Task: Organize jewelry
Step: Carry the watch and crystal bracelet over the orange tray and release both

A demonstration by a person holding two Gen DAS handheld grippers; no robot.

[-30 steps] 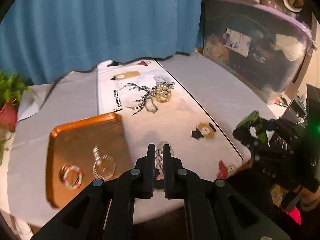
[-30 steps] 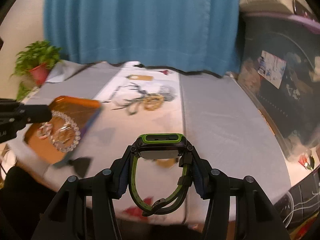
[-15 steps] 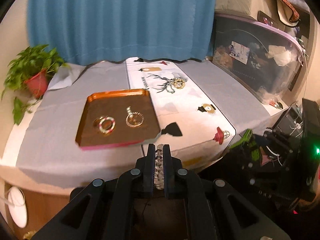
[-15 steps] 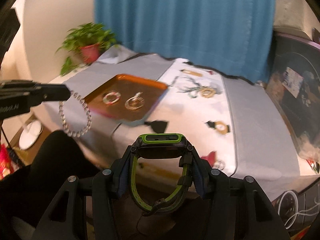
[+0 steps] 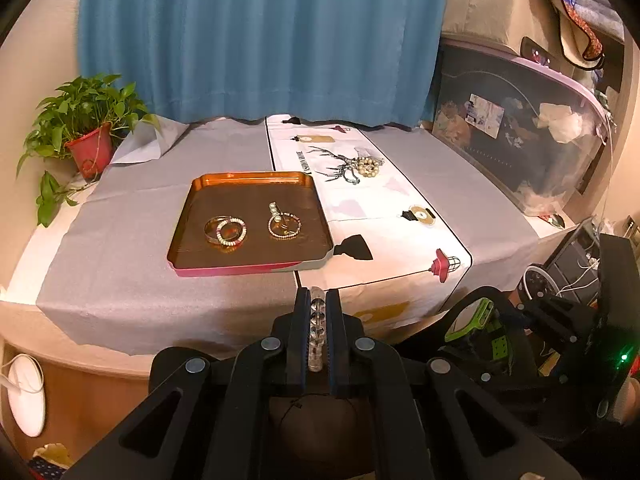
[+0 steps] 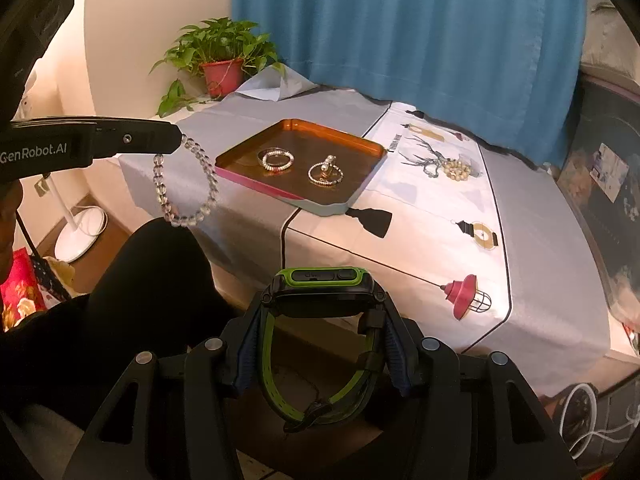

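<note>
My left gripper (image 5: 318,300) is shut on a clear bead bracelet (image 5: 317,328); in the right wrist view the bracelet (image 6: 184,184) hangs from it, off the table's front left. My right gripper (image 6: 322,304) is shut on a green-and-black watch (image 6: 322,280), held in front of the table edge. An orange tray (image 5: 192,200) on the table holds a bangle with a beaded bracelet (image 5: 226,230) and a thin chain bracelet (image 5: 284,224). A pearl bracelet (image 5: 368,166) lies on the white runner behind the tray.
A potted plant (image 5: 86,136) stands at the table's back left. A clear storage bin (image 5: 520,128) lines the right side. A blue curtain (image 5: 256,40) hangs behind. A white fan base (image 6: 80,232) sits on the floor at the left.
Both grippers have pulled back from over the table to in front of its near edge, still holding the bead bracelet and the watch.
</note>
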